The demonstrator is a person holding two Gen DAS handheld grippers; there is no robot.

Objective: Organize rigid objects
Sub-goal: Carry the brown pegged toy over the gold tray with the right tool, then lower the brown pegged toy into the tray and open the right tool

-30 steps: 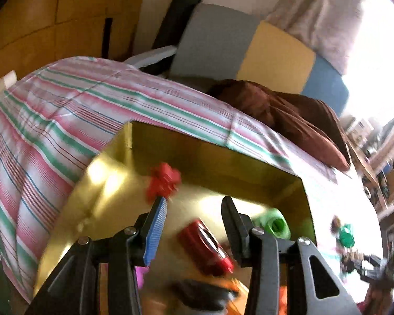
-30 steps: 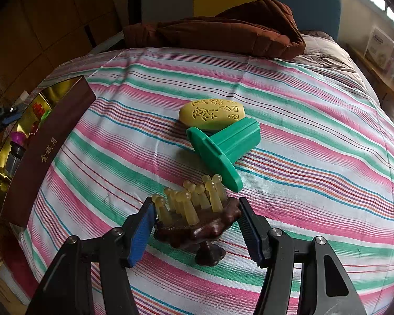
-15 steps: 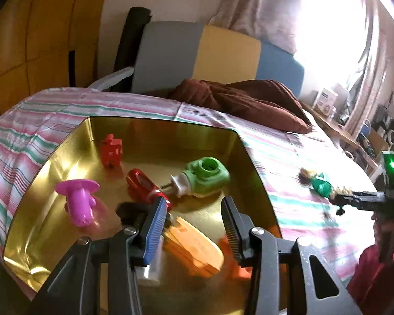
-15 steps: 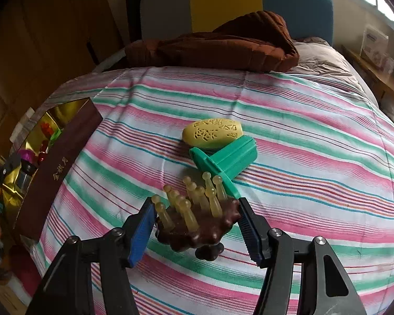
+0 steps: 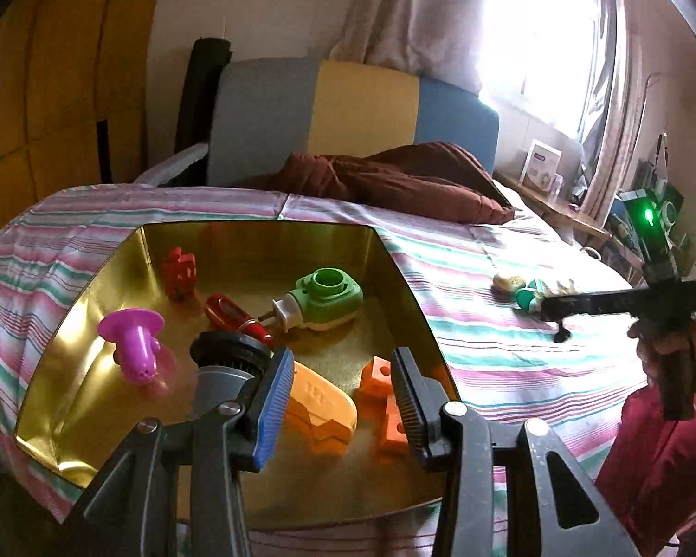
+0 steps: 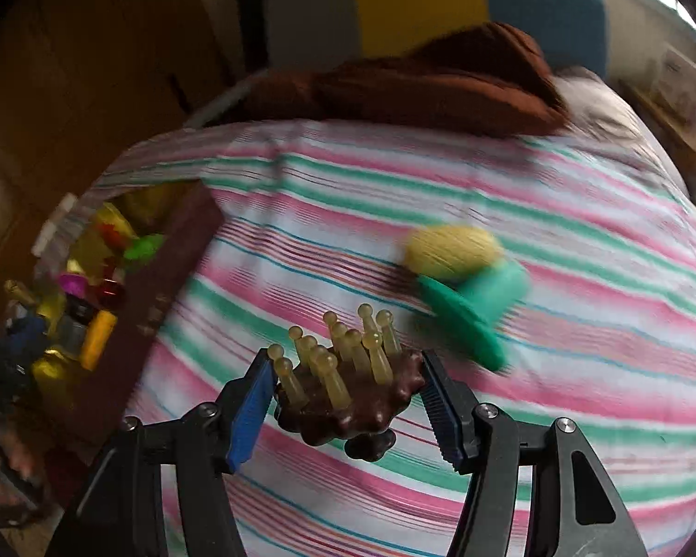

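My right gripper (image 6: 345, 411) is shut on a brown massager (image 6: 348, 406) with yellow knobbed pegs, held above the striped bed; it also shows from the side in the left wrist view (image 5: 561, 304). A yellow oval piece (image 6: 450, 250) and a green flanged piece (image 6: 473, 315) lie on the bedspread beyond it. My left gripper (image 5: 343, 406) is open and empty over the gold-lined box (image 5: 394, 260), which holds a purple piece (image 5: 134, 343), a red block (image 5: 179, 271), a green-and-white piece (image 5: 325, 299), orange pieces (image 5: 320, 411) and a grey-black piece (image 5: 222, 366).
The box (image 6: 130, 325) sits at the bed's left edge with a dark brown outer wall. A brown blanket (image 5: 394, 185) lies at the headboard end. The striped bedspread (image 6: 441, 441) lies between box and loose pieces. A window and cluttered shelf are at the right.
My right gripper has lifted the brown massager off the bed and swung left toward the box. My left gripper has drawn back, showing the whole box.
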